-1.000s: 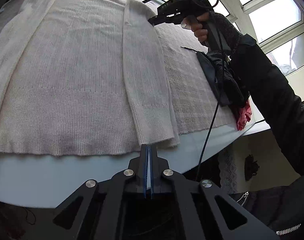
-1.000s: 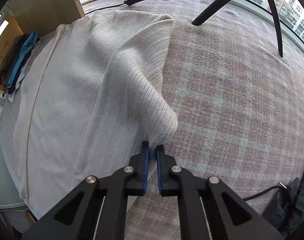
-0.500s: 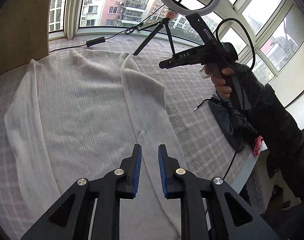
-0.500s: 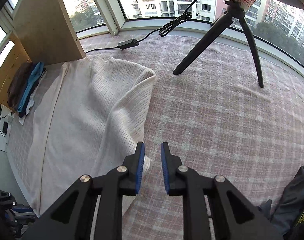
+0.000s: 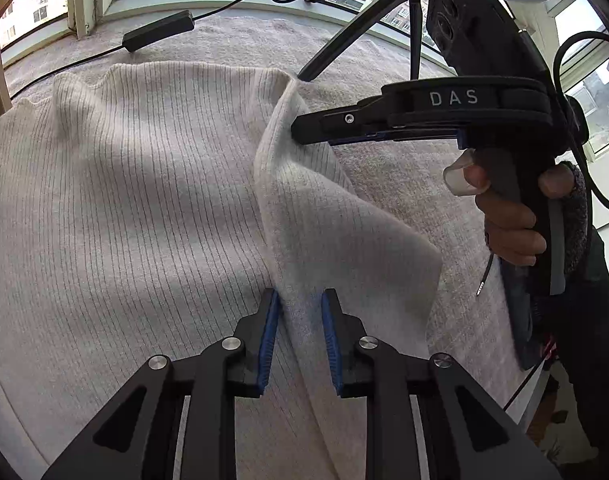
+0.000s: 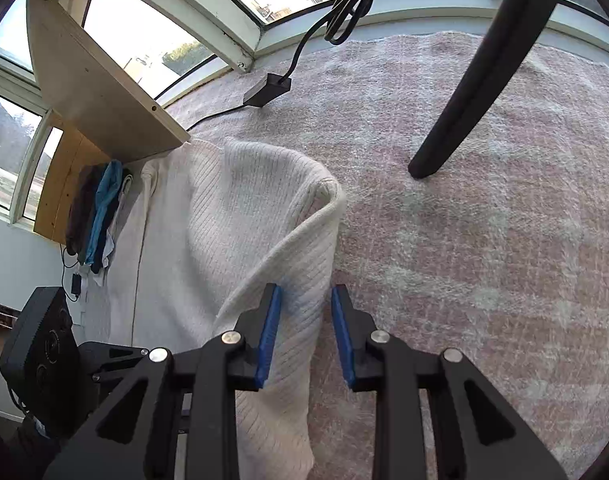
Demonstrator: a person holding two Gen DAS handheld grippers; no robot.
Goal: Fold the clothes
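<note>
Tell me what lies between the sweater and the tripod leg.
Only bare pink plaid blanket separates the sweater from the tripod leg, clearest in the right wrist view.

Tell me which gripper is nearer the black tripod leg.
Right. The right gripper straddles the cream ribbed sweater's sleeve near the black tripod leg; the left gripper is farther down it.

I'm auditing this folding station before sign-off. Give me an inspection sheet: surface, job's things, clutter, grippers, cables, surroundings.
Surface: pink checked cloth covers the table.
Job's things: cream ribbed sweater lies spread out, its right sleeve folded inward and partly raised.
Clutter: tripod leg stands on the cloth; dark and blue clothes lie at the far left edge.
Grippers: left hand-held gripper straddles the sleeve, pads not pressing; right hand-held gripper straddles the sleeve's fold, jaws opening.
Cables: black cable with inline box runs across the far cloth.
Surroundings: windows with buildings outside; wooden panel to the left.
</note>
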